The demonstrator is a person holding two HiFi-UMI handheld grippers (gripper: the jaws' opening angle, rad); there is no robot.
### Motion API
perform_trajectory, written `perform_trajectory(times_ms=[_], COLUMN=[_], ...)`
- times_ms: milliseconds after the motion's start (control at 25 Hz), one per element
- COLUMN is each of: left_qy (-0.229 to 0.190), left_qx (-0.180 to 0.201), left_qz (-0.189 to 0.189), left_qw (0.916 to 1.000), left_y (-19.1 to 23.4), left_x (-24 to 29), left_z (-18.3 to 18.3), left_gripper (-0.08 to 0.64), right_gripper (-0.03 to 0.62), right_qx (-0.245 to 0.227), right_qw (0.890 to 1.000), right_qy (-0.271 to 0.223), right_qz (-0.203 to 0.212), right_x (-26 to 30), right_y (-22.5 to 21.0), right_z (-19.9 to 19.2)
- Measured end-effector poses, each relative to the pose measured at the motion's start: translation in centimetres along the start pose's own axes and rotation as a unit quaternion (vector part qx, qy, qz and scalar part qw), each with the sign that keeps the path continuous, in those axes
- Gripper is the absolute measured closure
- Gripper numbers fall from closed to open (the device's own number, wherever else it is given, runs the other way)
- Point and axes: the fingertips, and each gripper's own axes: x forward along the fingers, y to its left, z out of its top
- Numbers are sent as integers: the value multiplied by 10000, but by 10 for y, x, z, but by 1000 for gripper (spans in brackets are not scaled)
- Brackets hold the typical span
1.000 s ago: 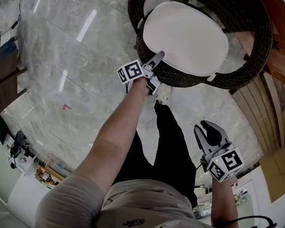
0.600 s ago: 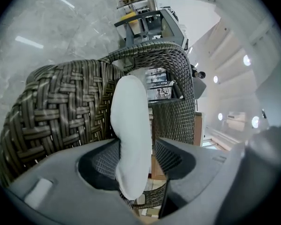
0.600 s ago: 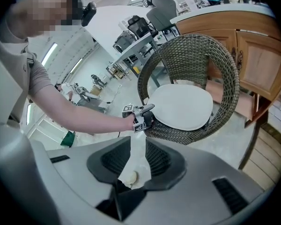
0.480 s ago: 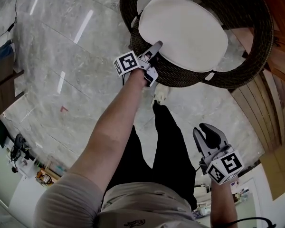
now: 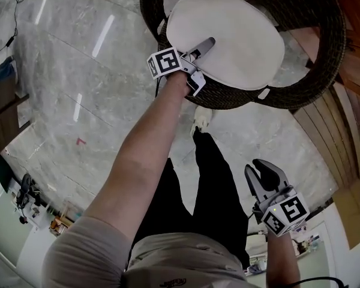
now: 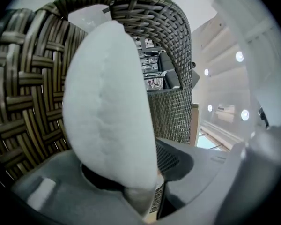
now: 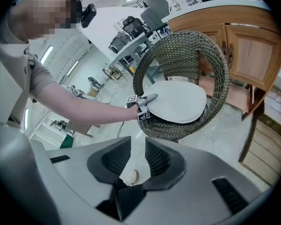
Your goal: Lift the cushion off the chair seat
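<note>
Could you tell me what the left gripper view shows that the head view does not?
Only the left gripper view: the cushion's edge sits between the jaws of the left gripper, which have just been closing; I cannot see it squeezed yet. Only the head view: the cushion's whole outline on the chair, and the right gripper low beside the person's leg, its jaws apart, just closing slightly, with nothing between them. Both: the white cushion and the chair's woven frame.

No readable text, numbers or brands. The cube [image 5: 166, 63] on left gripper [image 5: 204, 47] and the cube [image 5: 286, 215] on right gripper [image 5: 261, 168] carry only black-and-white square patterns; shirt print [image 5: 171, 282] too small to read
</note>
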Motion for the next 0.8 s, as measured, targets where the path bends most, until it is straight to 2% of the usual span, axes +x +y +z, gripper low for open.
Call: perform_trajectory(times_ms=[200, 400, 800], left_qy=[-72, -98, -276], left_qx=[10, -4, 9], left_qz=[68, 83, 180], left_qw=[10000, 9999, 9995], left_y=[0, 1, -17], left_x=[1, -2, -18], left_z=[1, 0, -9], left_gripper=[430, 462, 492], right_gripper=[489, 489, 495], right_qx=[5, 9, -106], right_qw=[9999, 9998, 9996], right_qy=[-124, -184, -267], right_qz=[-18, -32, -77], right_x=[-1, -3, -13], right_y=[0, 0, 11], right_z=[1, -3, -5])
